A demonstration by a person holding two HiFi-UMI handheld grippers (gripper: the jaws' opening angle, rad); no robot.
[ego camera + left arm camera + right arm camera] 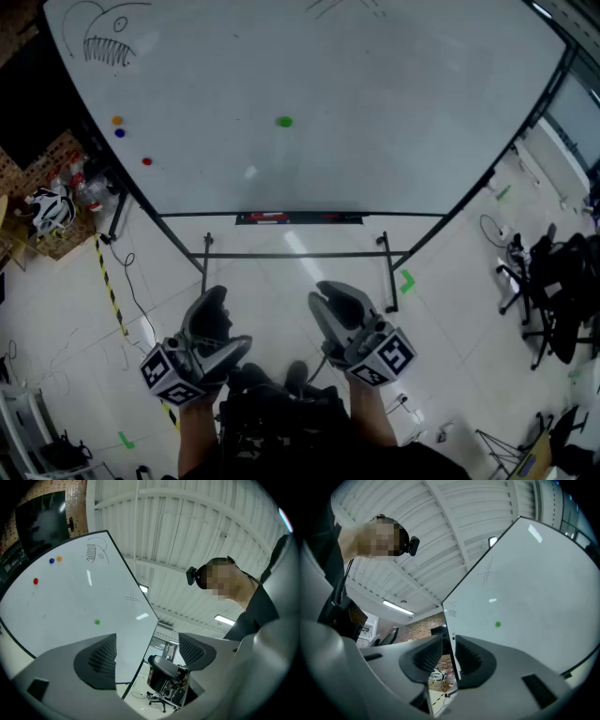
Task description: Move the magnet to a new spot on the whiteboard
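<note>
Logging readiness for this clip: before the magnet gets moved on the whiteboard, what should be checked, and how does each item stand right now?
1. Green magnet on the whiteboard, in plain sight: ok.
2. Left gripper jaws wide apart, nothing between: ok.
3. Right gripper jaws narrowly apart, nothing between: ok.
4. A gripper at the board: not ok; both held low, short of it.
5. Bare board for a new spot: ok.
6. Which magnet is meant, given the orange magnet, blue magnet and red magnet at left: cannot tell.
</note>
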